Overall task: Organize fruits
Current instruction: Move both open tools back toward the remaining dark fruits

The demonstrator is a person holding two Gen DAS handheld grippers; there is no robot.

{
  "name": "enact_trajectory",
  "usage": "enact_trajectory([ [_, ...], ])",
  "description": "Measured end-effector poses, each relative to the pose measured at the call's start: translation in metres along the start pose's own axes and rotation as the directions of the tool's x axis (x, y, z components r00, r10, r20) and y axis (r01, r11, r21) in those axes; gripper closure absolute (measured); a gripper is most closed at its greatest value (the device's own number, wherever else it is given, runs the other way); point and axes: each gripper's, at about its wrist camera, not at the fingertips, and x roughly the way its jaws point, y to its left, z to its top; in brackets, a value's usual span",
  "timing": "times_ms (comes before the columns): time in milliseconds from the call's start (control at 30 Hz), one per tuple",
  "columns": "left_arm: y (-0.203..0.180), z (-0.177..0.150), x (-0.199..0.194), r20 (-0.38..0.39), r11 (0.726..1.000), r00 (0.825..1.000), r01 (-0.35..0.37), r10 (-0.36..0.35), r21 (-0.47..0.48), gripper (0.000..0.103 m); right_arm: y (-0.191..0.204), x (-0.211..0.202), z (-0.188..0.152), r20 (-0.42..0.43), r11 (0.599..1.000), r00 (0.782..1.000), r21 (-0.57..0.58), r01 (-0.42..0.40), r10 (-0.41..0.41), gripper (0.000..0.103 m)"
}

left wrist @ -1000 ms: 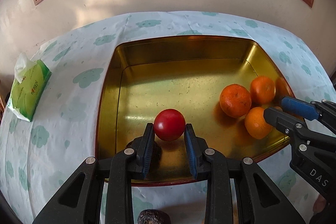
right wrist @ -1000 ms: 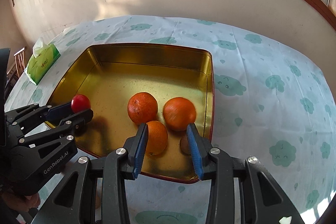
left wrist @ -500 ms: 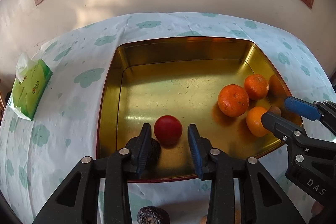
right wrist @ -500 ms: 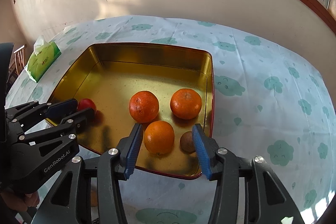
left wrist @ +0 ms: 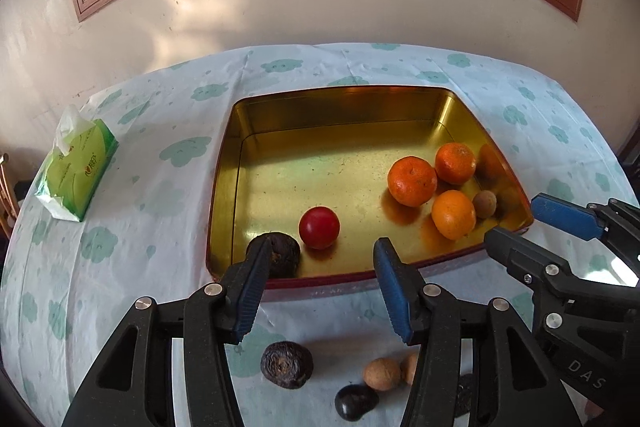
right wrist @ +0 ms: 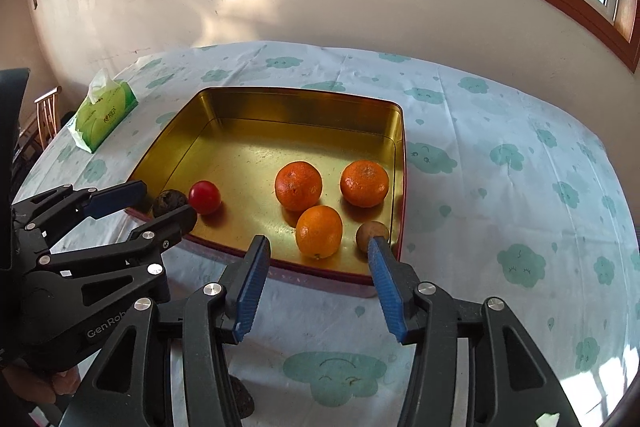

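Observation:
A gold tin tray (left wrist: pixel 340 107) (right wrist: pixel 288 107) holds a red tomato (left wrist: pixel 319 227) (right wrist: pixel 204 197), a dark wrinkled fruit (left wrist: pixel 282 255) (right wrist: pixel 170 202), three oranges (left wrist: pixel 412 181) (right wrist: pixel 298 185) and a small brown fruit (left wrist: pixel 484 204) (right wrist: pixel 371 231). My left gripper (left wrist: pixel 322 283) (right wrist: pixel 164 201) is open and empty at the tray's near edge. My right gripper (right wrist: pixel 318 281) (left wrist: pixel 516 223) is open and empty, just short of the tray's near right corner.
On the flowered tablecloth in front of the tray lie another dark wrinkled fruit (left wrist: pixel 286 364), two tan walnuts (left wrist: pixel 382 373) and a dark glossy fruit (left wrist: pixel 355 402). A green tissue pack (left wrist: pixel 76 173) (right wrist: pixel 105 115) sits at far left. A wall rises behind the table.
My left gripper opened, let go of the red tomato in the tray and pulled back. My right gripper also opened wider and pulled back from the oranges.

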Motion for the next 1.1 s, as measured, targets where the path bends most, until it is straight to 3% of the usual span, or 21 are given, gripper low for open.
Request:
enact_trajectory([
  [367,0.002,-0.034,-0.043,0.029,1.0,1.0,-0.009,0.009,-0.006,0.049,0.01,-0.032,-0.039,0.005,1.0,1.0,0.003,-0.001,0.001,0.054],
  [833,0.038,-0.125,-0.055,-0.055,0.998,0.998,-0.034,0.03,-0.061,0.049,0.019,-0.044,-0.112,-0.055,0.999,0.998,0.036,-0.018,0.02,0.054],
  [1100,0.046,-0.15,-0.059,-0.066,0.995,0.997,-0.043,0.037,-0.093,0.049,0.03,-0.044,-0.127,-0.064,0.999,0.997,0.041,-0.035,0.037,0.054],
])
